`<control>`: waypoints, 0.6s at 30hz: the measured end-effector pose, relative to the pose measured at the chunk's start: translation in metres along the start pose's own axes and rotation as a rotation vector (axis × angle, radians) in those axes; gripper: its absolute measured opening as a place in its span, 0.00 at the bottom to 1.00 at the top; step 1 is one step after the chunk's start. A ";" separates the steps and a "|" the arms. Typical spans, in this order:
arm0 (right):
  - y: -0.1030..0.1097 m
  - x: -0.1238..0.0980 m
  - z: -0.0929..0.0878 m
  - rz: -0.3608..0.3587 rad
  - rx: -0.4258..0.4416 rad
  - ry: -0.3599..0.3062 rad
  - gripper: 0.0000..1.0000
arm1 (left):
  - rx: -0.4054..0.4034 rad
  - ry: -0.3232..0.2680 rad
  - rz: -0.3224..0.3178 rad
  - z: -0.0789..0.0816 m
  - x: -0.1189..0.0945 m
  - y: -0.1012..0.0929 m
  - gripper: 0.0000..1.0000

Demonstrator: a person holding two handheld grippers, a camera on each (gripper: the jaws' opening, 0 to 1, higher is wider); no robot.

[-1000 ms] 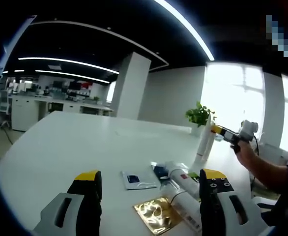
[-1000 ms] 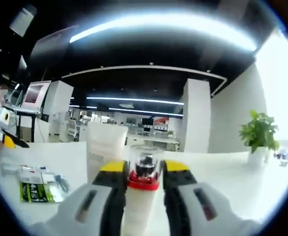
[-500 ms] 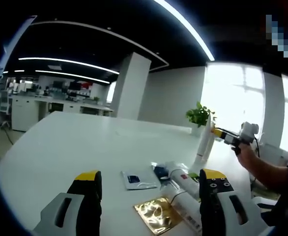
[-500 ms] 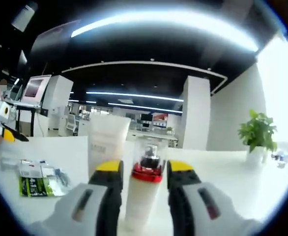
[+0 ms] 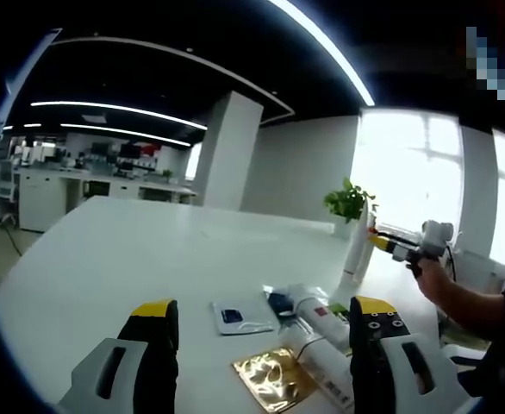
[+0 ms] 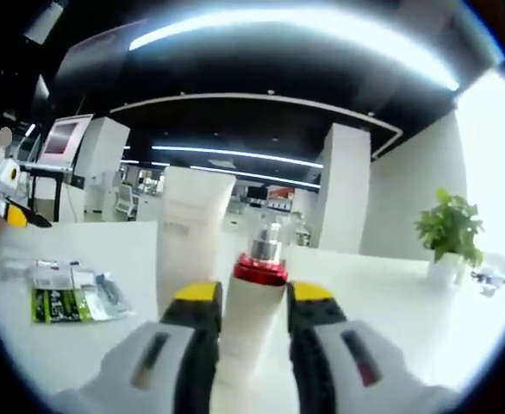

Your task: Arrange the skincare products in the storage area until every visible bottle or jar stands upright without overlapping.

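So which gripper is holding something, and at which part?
The right gripper flanks the upright red-collared bottle at its body; grip uncertain. The left gripper holds nothing.

A white bottle point(image 6: 251, 323) with a red collar and a clear cap stands upright on the tabletop point(image 6: 382, 302), and a taller white tube point(image 6: 188, 233) stands upright just behind it to its left. In the left gripper view a white tube point(image 5: 321, 312) and another white tube point(image 5: 326, 366) lie on their sides close together, beside a gold sachet point(image 5: 274, 378) and a blue and white sachet point(image 5: 235, 316) lying flat. A green sachet point(image 6: 63, 302) also lies flat, well apart from the standing pair.
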State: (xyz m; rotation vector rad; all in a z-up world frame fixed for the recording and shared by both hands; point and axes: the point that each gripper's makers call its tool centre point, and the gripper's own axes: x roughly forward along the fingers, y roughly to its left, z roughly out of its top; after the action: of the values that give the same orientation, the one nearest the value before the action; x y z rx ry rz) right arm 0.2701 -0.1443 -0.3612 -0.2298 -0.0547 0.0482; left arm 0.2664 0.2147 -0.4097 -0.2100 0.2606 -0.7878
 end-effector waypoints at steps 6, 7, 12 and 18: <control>-0.001 -0.002 0.002 0.026 0.017 -0.010 0.28 | 0.003 -0.002 0.005 0.002 -0.001 0.000 0.83; -0.001 -0.002 0.001 0.033 0.019 -0.011 0.28 | 0.003 -0.004 0.006 0.002 -0.001 0.000 0.83; -0.003 -0.002 0.000 0.070 0.048 -0.021 0.27 | 0.002 -0.002 0.006 0.002 0.000 0.000 0.83; -0.004 0.000 -0.002 0.109 0.090 -0.028 0.27 | 0.005 0.001 0.003 0.001 0.002 -0.002 0.82</control>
State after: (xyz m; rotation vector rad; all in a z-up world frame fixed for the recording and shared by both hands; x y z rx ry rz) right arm 0.2699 -0.1492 -0.3625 -0.1419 -0.0676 0.1622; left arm 0.2664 0.2123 -0.4086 -0.2047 0.2602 -0.7856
